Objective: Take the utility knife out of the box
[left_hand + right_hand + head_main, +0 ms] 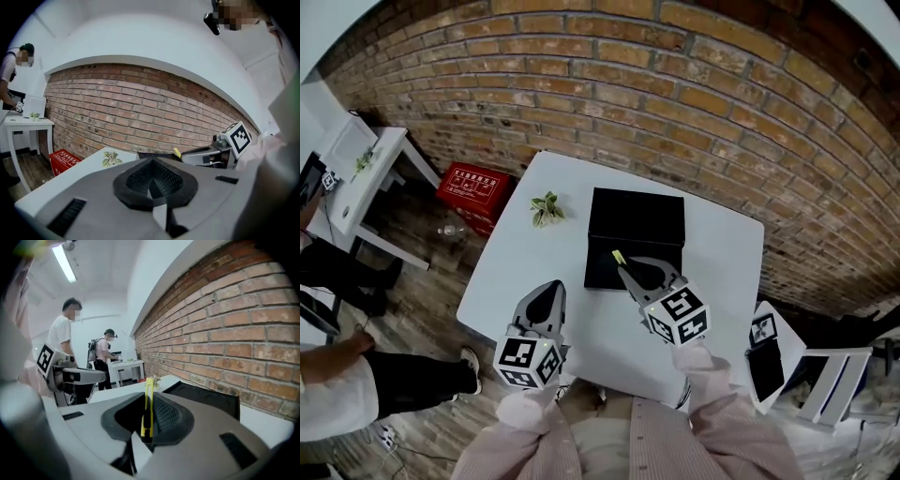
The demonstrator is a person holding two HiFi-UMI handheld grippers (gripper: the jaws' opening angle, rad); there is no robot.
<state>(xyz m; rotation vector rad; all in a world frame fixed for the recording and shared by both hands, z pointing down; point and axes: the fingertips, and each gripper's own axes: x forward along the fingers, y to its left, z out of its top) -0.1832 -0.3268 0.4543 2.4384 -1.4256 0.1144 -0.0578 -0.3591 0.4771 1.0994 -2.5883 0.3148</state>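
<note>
My right claw is clamping the utility knife, apparently clear of the black box; my left claw is hanging closed, empty.

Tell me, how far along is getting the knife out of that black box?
Nearly done. The right gripper is clamped on the yellow utility knife and holds it above the black box, apparently clear of it. The left gripper is shut and empty. What seems left is setting the knife on the white table.
</note>
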